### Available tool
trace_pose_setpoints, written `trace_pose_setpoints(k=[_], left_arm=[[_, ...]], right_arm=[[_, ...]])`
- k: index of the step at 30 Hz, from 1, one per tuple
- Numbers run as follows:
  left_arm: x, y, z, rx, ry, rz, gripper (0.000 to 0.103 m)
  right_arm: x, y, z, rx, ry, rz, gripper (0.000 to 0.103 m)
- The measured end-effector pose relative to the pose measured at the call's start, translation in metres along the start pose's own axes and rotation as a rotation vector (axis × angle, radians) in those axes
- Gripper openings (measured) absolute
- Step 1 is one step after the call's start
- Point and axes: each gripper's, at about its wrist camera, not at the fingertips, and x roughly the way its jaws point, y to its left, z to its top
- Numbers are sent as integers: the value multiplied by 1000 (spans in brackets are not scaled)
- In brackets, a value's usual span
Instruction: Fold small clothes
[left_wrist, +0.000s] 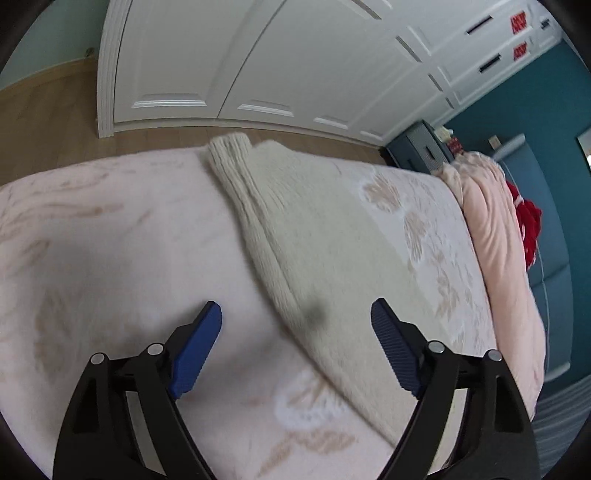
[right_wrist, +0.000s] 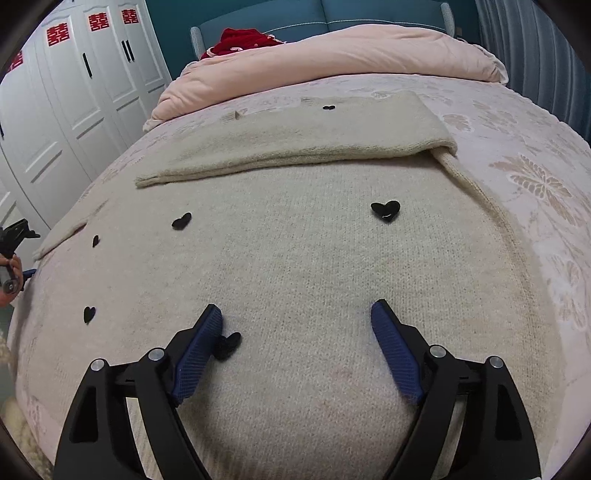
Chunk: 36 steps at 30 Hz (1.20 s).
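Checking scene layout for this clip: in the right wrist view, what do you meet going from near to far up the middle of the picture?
right gripper → cream sweater body with black hearts → folded-over sleeve → floral bedspread → pink duvet → red garment → teal headboard.

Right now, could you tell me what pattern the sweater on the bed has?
Cream knit sweater dotted with small black hearts, clearest in the right wrist view.
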Motion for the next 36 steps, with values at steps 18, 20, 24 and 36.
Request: trace_pose_setpoints(k=[18,20,24,36], left_arm=[[-89,-215,-103,535,-7,-366,11],[-99,-254,-162,631,60,-442,11],[-86,-281,-288,760,234,-469,19],[-76,-118,-349,465,381,-307,58]], right_arm=[[2,3,1,-14,-10,-8,86],[1,2,1,-8,-13,2,86],[-1,0,1,7,-18,24,86],[-12,1,33,91,2,82,86]])
